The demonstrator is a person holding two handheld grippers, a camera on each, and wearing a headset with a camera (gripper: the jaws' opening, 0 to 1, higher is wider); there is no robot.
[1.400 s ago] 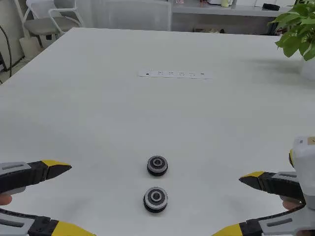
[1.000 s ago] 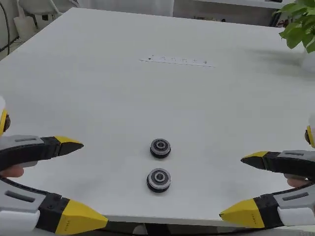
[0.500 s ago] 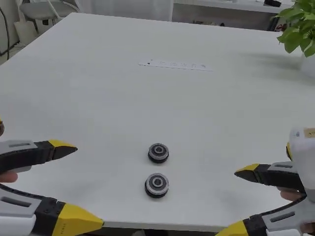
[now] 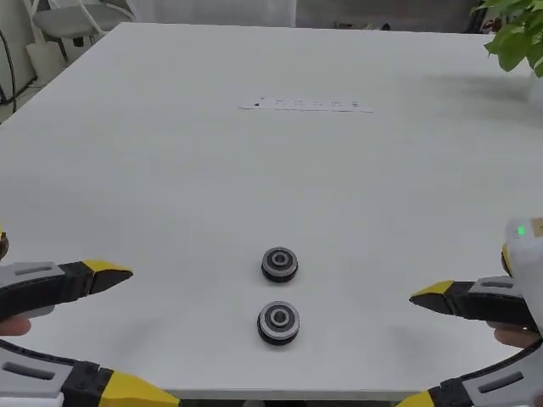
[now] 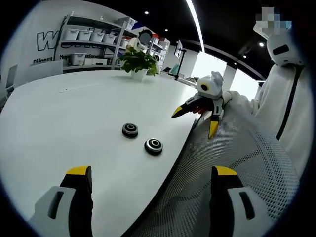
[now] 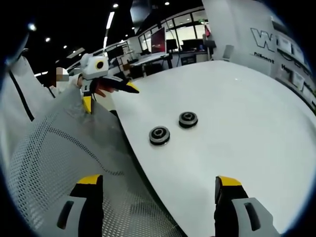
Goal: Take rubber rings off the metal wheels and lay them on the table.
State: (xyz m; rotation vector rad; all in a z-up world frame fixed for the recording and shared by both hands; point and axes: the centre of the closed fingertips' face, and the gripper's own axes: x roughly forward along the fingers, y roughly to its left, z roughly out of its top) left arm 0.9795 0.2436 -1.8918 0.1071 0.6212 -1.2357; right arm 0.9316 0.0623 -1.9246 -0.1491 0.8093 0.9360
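Two metal wheels with black rubber rings lie flat on the white table (image 4: 212,170) near its front edge: the near wheel (image 4: 278,322) (image 5: 153,146) (image 6: 159,135) and the far wheel (image 4: 279,264) (image 5: 130,130) (image 6: 188,119). My left gripper (image 4: 119,335) (image 5: 148,175) (image 6: 109,94) is open at the lower left, well clear of the wheels. My right gripper (image 4: 424,348) (image 6: 157,185) (image 5: 193,118) is open at the lower right, also apart from them. Nothing is between either pair of jaws.
A white power strip (image 4: 305,105) lies across the middle of the table. A green plant (image 4: 512,34) stands at the far right corner. A chair (image 4: 72,21) stands beyond the far left corner. The person's mesh-clad lap sits below the table edge.
The head camera has tipped slightly, so the wheels sit a little lower in view. Both grippers stay open at the sides; the wheels have not moved.
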